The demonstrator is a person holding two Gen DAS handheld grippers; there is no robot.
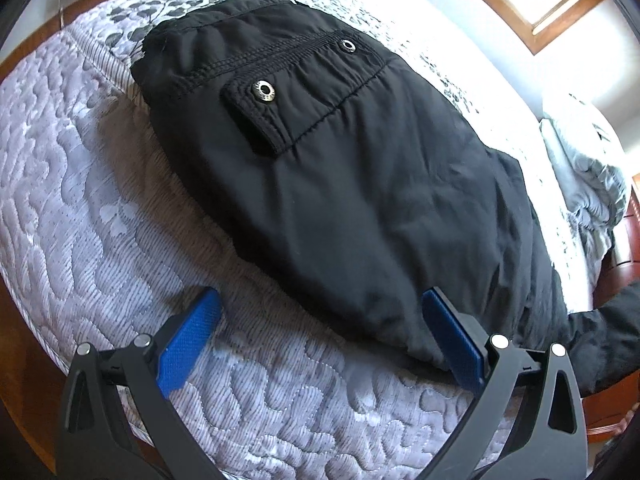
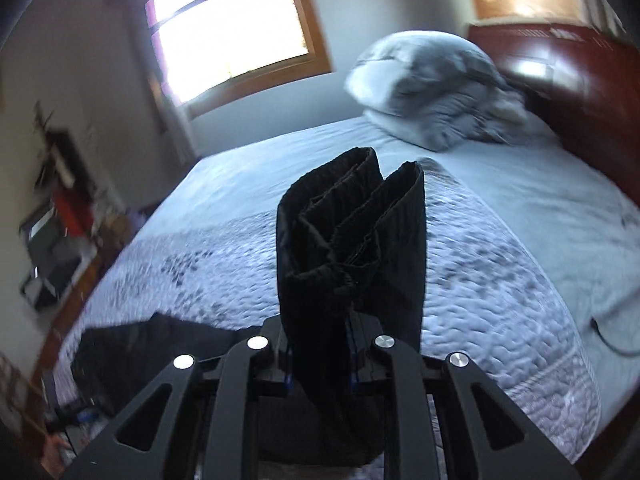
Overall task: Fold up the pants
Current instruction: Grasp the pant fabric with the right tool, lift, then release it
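Note:
Black pants [image 1: 340, 168] lie on the quilted bed, waist end far from me, with two metal snaps on a pocket flap. My left gripper [image 1: 320, 320] is open, its blue pads [image 1: 192, 340] wide apart, hovering just above the near edge of the pants; the right pad sits over the fabric. In the right wrist view my right gripper [image 2: 320, 344] is shut on the pants' leg cuffs [image 2: 352, 232], which stand up bunched between the fingers, lifted above the bed. More of the pants [image 2: 152, 352] trails down at lower left.
The bed's grey quilt [image 1: 80, 200] has a rounded near edge with wooden floor beyond. A pillow and bunched duvet [image 2: 432, 88] lie at the head, by a dark red wooden headboard [image 2: 580, 92]. Windows are behind. A cable [image 2: 612, 340] lies at the right.

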